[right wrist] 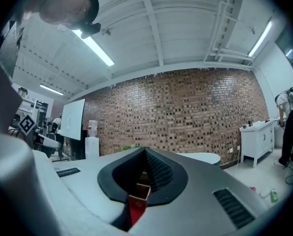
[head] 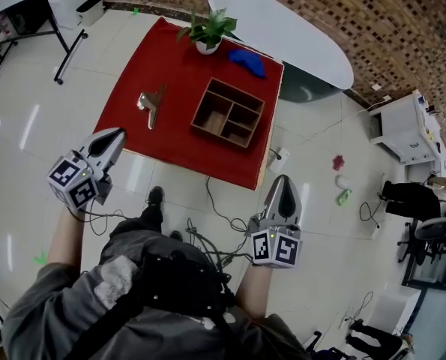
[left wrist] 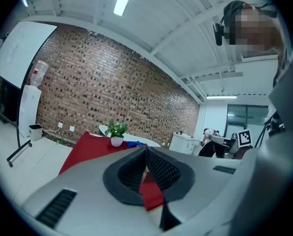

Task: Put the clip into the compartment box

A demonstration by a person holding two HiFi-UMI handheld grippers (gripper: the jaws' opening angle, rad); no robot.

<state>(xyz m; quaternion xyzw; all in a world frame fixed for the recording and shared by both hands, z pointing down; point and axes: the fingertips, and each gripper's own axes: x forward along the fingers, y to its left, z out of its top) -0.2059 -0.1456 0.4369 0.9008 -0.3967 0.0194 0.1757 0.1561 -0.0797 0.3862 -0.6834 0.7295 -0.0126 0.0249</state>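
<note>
- Ahead of my left claw (head: pixel 116 135) and a little to its right, the clip (head: pixel 151 103) lies flat on the red table (head: pixel 179 142). It is near the claw but not touching it.
- My left claw hangs just off the table's near edge, over the pale floor (head: pixel 28 126). It is clenched, with the jaws meeting at their tips. Nothing sits between them, and only a sliver of red table shows through the gap lower down.
- My right claw (head: pixel 282 180) is also short of the table's near edge, and it is well apart from the clip, which lies ahead and far to its left.
- My right claw is clenched as well, tips together and gripping nothing.
- Ahead of my right claw and somewhat to its left stands the compartment box (head: pixel 228 113). It is on the same red table, to the right of the clip and apart from it.
- Farther off than the box from both claws, a potted plant (head: pixel 208 32) and a blue object (head: pixel 246 61) sit at the table's far edge.
</note>
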